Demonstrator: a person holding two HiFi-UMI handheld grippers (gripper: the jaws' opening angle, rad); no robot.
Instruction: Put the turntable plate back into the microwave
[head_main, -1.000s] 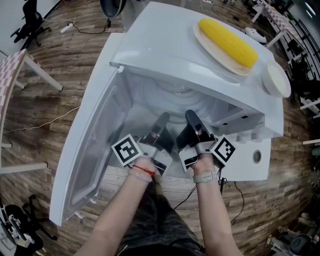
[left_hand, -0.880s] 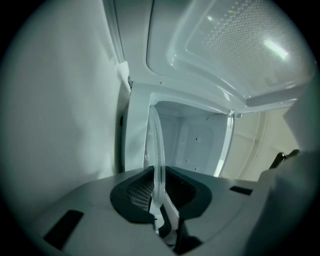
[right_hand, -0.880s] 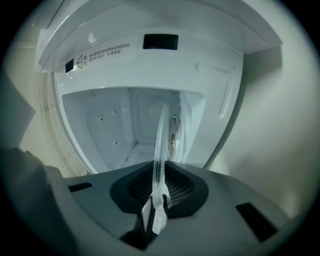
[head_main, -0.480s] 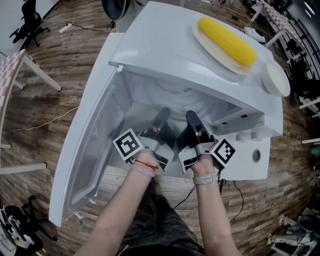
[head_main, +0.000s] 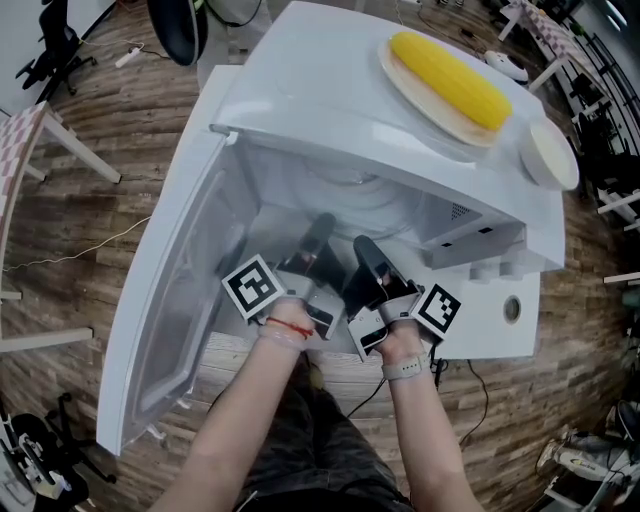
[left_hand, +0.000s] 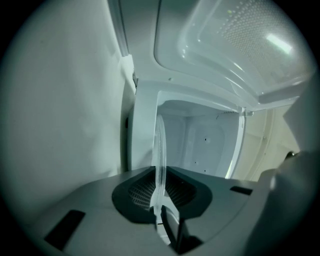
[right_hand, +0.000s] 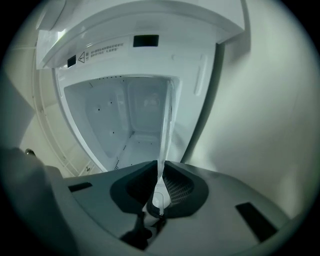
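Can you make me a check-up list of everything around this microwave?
Surface: white microwave on a wooden table, its door open.
Job's things: glass turntable plate held edge-on at the open cavity, not yet laid down.
Clutter: corn cob on a tan plate and a small white dish, all on top of the microwave.
Grippers: left claw and right claw both shut on the turntable plate.
Cables: floor cable at left; another cable below the table.
Surroundings: wood floor, black chair, checked side table.

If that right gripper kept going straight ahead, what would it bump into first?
The right gripper, shut on the glass plate, points into the open microwave cavity; the way looks free until, probably, its back wall.
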